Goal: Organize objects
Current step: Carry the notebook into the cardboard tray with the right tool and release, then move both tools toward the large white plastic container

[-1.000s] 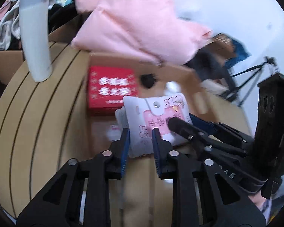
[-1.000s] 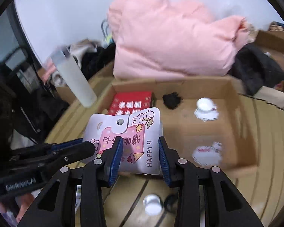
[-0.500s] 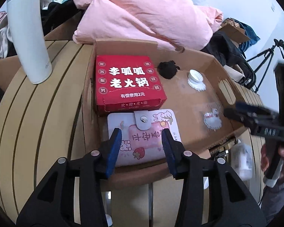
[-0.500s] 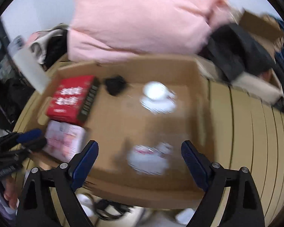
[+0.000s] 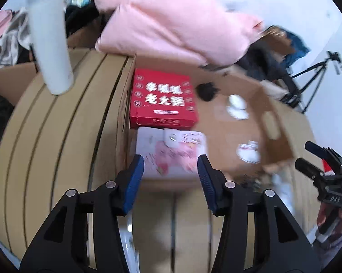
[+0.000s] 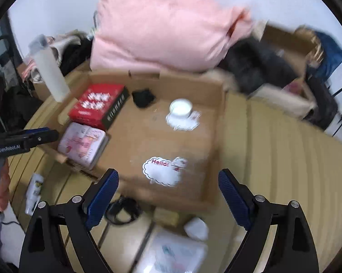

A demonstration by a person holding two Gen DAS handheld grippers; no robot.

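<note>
Between the two blue-padded fingers (image 5: 134, 182) of the left gripper (image 5: 171, 170), which are spread wide with nothing held, one pink-and-white wallet (image 5: 171, 152) is seen lying flat in the near left corner of the cardboard box (image 5: 271, 118). Its snap flap is turned toward the one red box (image 5: 164, 99), which it touches on the far side; its long axis cannot be told through the blur. The left gripper is held low and level at the box's near wall, aimed across the wallet. The right gripper (image 6: 168, 182) is likewise spread wide and empty, poised above the box's near edge and tilted down toward one white "Hello!" sticker (image 6: 164, 170) on the box floor. Farther into the box, one small black object (image 6: 143, 97) and one white cap (image 6: 181, 108) are seen, the cap resting on a second white sticker. One white bottle (image 5: 50, 45) stands upright left of the box, and a pink padded garment (image 6: 161, 27) is piled behind it.
</note>
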